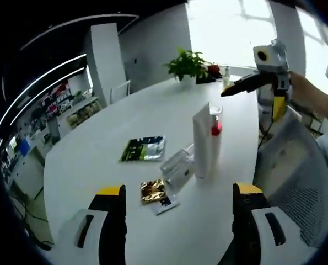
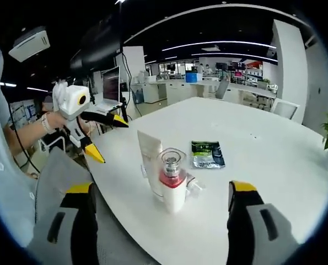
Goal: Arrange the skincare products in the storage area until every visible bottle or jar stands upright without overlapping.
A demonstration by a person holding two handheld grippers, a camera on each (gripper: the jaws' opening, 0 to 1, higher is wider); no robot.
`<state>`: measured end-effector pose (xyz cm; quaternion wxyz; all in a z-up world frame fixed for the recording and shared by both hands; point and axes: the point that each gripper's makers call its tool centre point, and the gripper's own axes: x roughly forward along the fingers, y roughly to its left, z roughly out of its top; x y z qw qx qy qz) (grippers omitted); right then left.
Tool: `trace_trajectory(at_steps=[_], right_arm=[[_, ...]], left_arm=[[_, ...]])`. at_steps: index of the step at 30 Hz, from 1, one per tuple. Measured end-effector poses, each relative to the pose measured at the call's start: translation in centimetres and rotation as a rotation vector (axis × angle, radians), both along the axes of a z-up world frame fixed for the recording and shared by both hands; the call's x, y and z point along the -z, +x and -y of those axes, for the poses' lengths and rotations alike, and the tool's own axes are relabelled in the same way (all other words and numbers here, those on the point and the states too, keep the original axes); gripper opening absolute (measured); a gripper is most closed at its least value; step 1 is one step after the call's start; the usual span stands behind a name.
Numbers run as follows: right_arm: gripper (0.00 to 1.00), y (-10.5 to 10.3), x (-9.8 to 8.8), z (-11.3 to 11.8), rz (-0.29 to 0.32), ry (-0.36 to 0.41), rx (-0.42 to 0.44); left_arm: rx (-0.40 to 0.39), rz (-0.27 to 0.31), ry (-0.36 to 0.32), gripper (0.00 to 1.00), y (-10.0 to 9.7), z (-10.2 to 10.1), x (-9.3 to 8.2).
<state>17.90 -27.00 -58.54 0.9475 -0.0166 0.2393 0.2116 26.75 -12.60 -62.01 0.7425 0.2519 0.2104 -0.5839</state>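
Observation:
A white tube (image 1: 202,141) stands upright on the white table (image 1: 97,165). Just behind it stands a bottle with a red band and clear cap (image 1: 215,121). A clear bottle (image 1: 177,163) lies on its side against the tube's base. My left gripper (image 1: 177,218) hovers open a short way in front of these. My right gripper (image 1: 252,99) is held open in the air at the table's far side. In the right gripper view the red-banded bottle (image 2: 172,182) is nearest, with the tube (image 2: 149,152) behind it and the lying bottle (image 2: 195,186) beside it. My right gripper (image 2: 161,221) is open, and my left gripper (image 2: 111,141) hangs open beyond the table edge.
A green sachet (image 1: 143,148), a gold sachet (image 1: 152,190) and a small card (image 1: 165,204) lie flat near the bottles. A potted plant (image 1: 188,63) stands at the table's far end. A grey mesh chair (image 1: 296,165) sits at the table's edge. The green sachet (image 2: 208,154) lies behind the bottles.

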Motion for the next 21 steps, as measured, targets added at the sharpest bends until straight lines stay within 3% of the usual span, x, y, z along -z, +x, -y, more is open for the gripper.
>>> trace_trajectory(at_steps=[3, 8, 16, 21], right_arm=[[1.0, 0.2, 0.3, 0.3, -0.006, 0.006, 0.009], [1.0, 0.4, 0.7, 0.8, -0.016, 0.016, 0.025], [1.0, 0.5, 1.6, 1.3, -0.044, 0.029, 0.033], [1.0, 0.7, 2.0, 1.5, -0.058, 0.025, 0.034]], left_arm=[[0.026, 0.032, 0.046, 0.67, 0.7, 0.6, 0.9], [0.082, 0.011, 0.066, 0.51, 1.2, 2.4, 2.0], [0.2, 0.046, 0.135, 0.31, 2.3, 4.7, 4.3], [0.266, 0.051, 0.204, 0.28, 2.7, 5.8, 6.0]])
